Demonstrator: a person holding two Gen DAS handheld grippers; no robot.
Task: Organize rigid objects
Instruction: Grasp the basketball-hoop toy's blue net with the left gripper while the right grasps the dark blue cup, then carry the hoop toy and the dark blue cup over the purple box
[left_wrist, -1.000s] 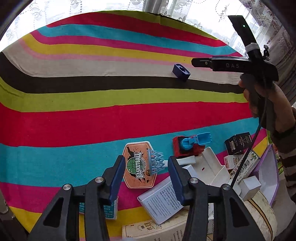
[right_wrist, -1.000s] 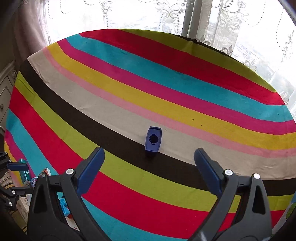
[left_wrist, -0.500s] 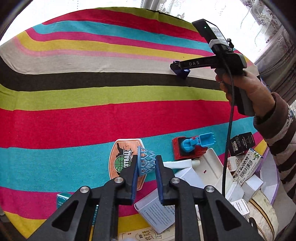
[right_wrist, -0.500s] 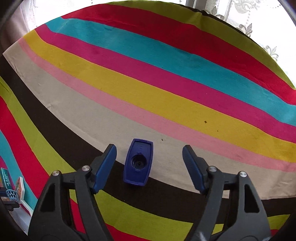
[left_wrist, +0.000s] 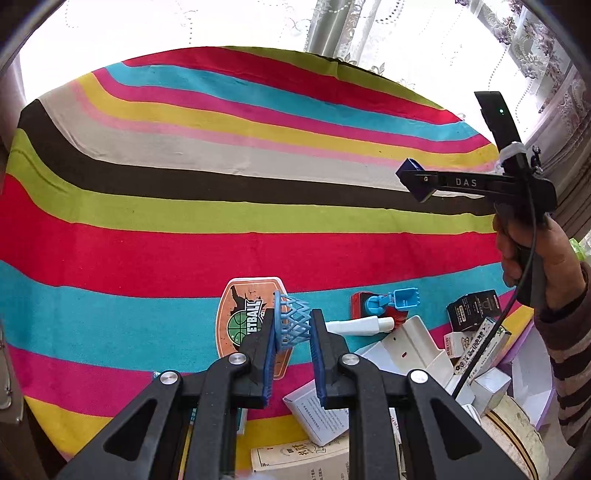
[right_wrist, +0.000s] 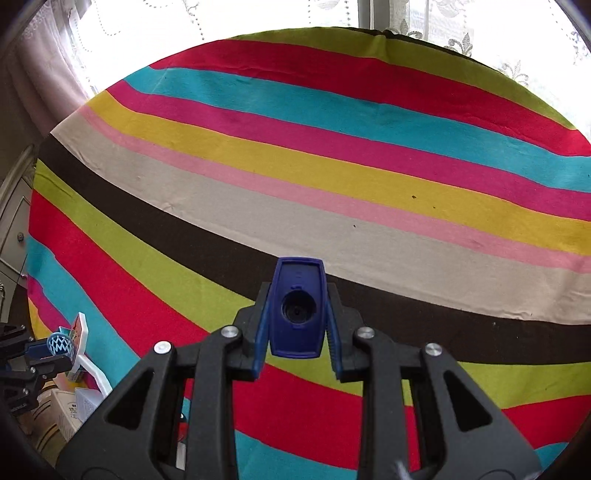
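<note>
My left gripper (left_wrist: 291, 328) is shut on the light blue net hoop (left_wrist: 293, 319) of an orange toy basketball backboard (left_wrist: 242, 314) on the turquoise stripe. In the right wrist view the left gripper (right_wrist: 55, 349) shows at the far left, with the backboard (right_wrist: 79, 328) tilted up from the cloth. My right gripper (right_wrist: 297, 332) is shut on a small dark blue plastic piece (right_wrist: 297, 308) with a round hole in it, above the black stripe. The left wrist view shows the right gripper (left_wrist: 415, 182), in a person's hand, holding the blue piece (left_wrist: 410, 168) clear of the cloth.
A striped cloth (left_wrist: 184, 254) covers the table, with curtained windows beyond its far edge. At the near right lies a heap: a red and blue toy (left_wrist: 384, 304), a white tube (left_wrist: 358, 326), a black box (left_wrist: 472, 310), white boxes (left_wrist: 321, 413) and a purple-edged tray (left_wrist: 532, 354).
The left gripper closed on the net hoop and rose a little. The right gripper came down around the blue piece, closed on it and lifted it off the cloth.
</note>
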